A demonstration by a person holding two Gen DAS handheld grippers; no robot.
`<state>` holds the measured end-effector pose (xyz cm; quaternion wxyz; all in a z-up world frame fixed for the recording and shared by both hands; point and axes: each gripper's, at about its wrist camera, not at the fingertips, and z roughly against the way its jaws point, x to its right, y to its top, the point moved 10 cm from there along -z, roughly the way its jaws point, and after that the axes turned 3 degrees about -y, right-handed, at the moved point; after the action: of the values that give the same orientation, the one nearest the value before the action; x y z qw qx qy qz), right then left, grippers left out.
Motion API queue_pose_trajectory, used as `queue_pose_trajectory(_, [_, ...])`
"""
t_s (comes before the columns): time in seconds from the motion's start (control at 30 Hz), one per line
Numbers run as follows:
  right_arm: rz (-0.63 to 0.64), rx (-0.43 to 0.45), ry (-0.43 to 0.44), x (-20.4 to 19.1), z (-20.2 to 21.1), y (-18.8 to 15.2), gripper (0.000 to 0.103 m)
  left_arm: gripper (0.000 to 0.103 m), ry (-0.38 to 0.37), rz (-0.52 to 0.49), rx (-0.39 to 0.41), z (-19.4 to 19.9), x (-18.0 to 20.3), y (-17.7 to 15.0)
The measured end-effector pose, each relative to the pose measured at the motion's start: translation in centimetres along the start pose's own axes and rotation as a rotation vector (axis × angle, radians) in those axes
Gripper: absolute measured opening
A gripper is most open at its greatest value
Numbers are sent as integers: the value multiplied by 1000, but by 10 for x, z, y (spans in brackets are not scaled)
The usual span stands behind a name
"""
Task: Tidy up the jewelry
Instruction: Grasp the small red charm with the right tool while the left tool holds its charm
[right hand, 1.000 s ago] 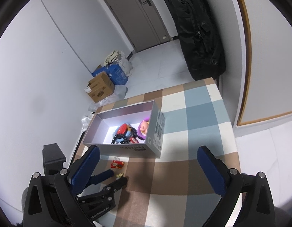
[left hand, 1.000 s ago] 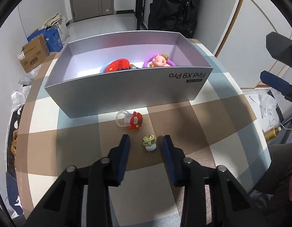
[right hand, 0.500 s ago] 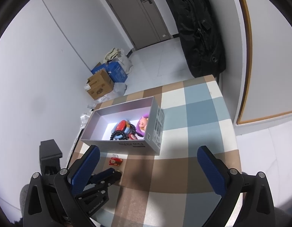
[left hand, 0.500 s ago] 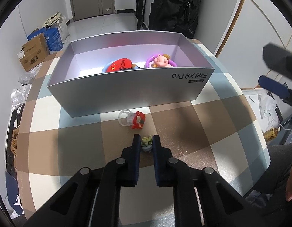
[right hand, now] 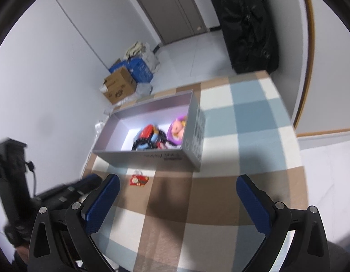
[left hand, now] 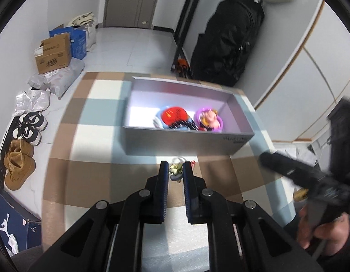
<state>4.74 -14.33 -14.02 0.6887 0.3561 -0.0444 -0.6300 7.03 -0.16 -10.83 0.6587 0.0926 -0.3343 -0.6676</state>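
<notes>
- Lifted since a moment ago, the left gripper (left hand: 175,170) is now holding the small green flower charm (left hand: 175,169) clear of the checked tablecloth (left hand: 88,176), where before it was only straddling the charm on the cloth.
- Its jaws are standing narrow, with the blue pads pinching the charm from both sides.
- Just beyond the charm, a red trinket with a clear ring (right hand: 138,179) is lying on the cloth, close to the front wall of the grey phone box (left hand: 181,142).
- Inside the box, a red round ornament (left hand: 175,116), dark beads (right hand: 145,141) and a pink doll on a purple ring (left hand: 210,120) are resting toward the right end.
- To the right, the right gripper (right hand: 177,200) is hovering above the cloth with its jaws spread wide and nothing between them.
- A hand (left hand: 319,233) is gripping that tool's handle in the left wrist view.
</notes>
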Motion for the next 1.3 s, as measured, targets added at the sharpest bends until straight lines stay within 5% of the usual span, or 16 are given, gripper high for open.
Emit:
queue_pose_trajectory(0.3, [82, -121, 32, -39, -40, -23, 85, 8, -32, 66, 59, 14, -19, 15])
queue_pose_trajectory(0.67, [207, -161, 3, -70, -73, -35, 63, 8, -81, 157, 23, 12, -47, 15])
queue_pose_trajectory(0.9, [293, -144, -46, -78, -83, -33, 22, 8, -91, 159, 31, 15, -48, 18])
queue_pose_trajectory(1.3, [290, -128, -24, -82, -77, -28, 21, 8, -102, 165, 33, 14, -45, 21])
